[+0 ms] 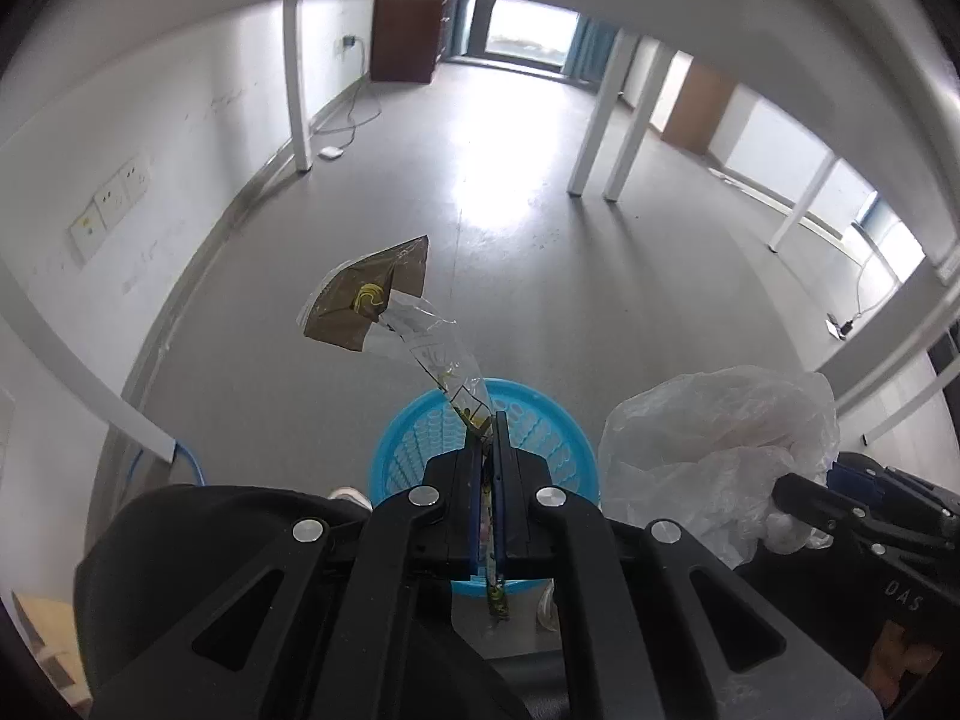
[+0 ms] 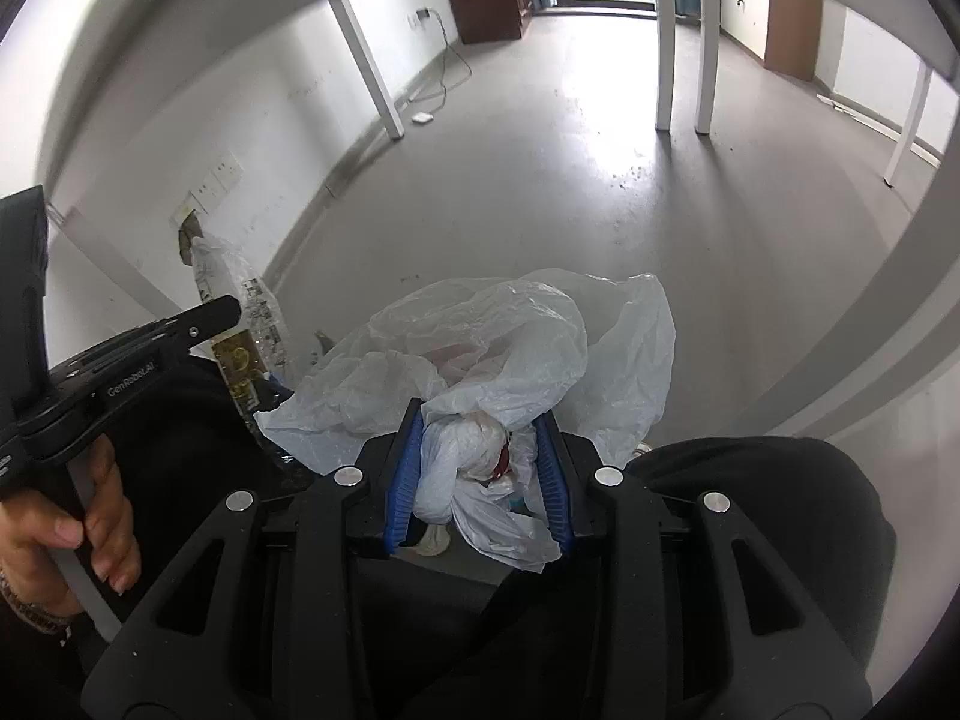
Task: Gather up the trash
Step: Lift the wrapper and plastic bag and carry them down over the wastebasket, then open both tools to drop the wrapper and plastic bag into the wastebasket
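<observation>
A grey floor (image 1: 510, 192) runs back to a bright window (image 1: 528, 30) at 12 o'clock, with white table legs (image 1: 591, 120) standing across it and a white wall (image 1: 168, 138) along the 9 o'clock side. Wall sockets (image 1: 111, 204) sit on that wall, and a cable (image 1: 354, 114) trails from it down to the floor near a brown cabinet (image 1: 405, 36).

In the left wrist view, the left tool (image 1: 491, 420) has its two fingers pressed together on a long clear snack wrapper (image 1: 384, 306). The wrapper rises from the pinch toward 11 o'clock, its brown and yellow printed end hanging free in the air; a short tail pokes out below the fingers. Directly under the pinch, on the floor, stands a blue basket (image 1: 540, 420), seen from above. At 3 o'clock from the basket hangs a crumpled white plastic bag (image 1: 720, 450).

In the right wrist view, the left hand (image 2: 66, 516) grips its handle at 8 o'clock, and the wrapper shows beside it at 9 o'clock. The right tool (image 2: 480, 438) clamps the bunched neck of the bag between its blue pads (image 2: 401, 468), the fingers held partly apart by the wad. The bag billows up and over toward 1 o'clock, with something reddish showing faintly through the film.
</observation>
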Action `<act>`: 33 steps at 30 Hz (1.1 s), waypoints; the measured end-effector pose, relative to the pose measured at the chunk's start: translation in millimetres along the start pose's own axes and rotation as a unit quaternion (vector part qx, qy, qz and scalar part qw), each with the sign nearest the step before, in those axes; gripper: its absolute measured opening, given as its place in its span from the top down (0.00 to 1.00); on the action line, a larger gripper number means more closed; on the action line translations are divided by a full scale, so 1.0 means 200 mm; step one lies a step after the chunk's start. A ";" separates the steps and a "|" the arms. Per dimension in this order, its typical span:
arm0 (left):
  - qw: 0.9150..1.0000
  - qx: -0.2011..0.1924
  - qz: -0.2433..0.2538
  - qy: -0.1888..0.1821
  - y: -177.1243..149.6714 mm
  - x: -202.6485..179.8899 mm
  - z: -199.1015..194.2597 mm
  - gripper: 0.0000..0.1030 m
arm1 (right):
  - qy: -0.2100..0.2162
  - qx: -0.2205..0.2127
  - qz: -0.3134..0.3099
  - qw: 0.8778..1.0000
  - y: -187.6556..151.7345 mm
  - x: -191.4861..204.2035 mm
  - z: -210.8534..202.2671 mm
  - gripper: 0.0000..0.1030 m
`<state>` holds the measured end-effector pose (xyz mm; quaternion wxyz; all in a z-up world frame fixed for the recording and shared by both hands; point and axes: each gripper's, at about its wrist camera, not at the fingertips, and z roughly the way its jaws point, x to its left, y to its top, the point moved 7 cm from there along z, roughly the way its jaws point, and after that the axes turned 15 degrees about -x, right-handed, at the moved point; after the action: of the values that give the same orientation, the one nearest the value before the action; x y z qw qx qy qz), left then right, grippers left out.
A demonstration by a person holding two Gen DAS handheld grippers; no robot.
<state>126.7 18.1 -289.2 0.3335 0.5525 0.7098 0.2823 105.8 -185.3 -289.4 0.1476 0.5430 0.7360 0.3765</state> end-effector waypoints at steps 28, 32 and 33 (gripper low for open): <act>0.986 0.161 0.016 0.030 -0.12 0.05 0.67 0.98 | -0.037 0.157 0.005 0.987 -0.14 0.00 0.88 0.67; 0.981 0.187 0.021 0.036 -0.16 0.05 0.73 0.98 | -0.036 0.180 0.007 0.983 -0.20 0.00 0.96 0.67; 0.981 0.189 0.023 0.036 -0.16 0.04 0.74 0.98 | -0.037 0.184 0.007 0.982 -0.21 -0.01 0.97 0.67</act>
<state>222.6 23.9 -407.5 0.1908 0.6111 0.7491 0.1703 199.6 -115.0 -450.7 0.0699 0.5797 0.7828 0.2153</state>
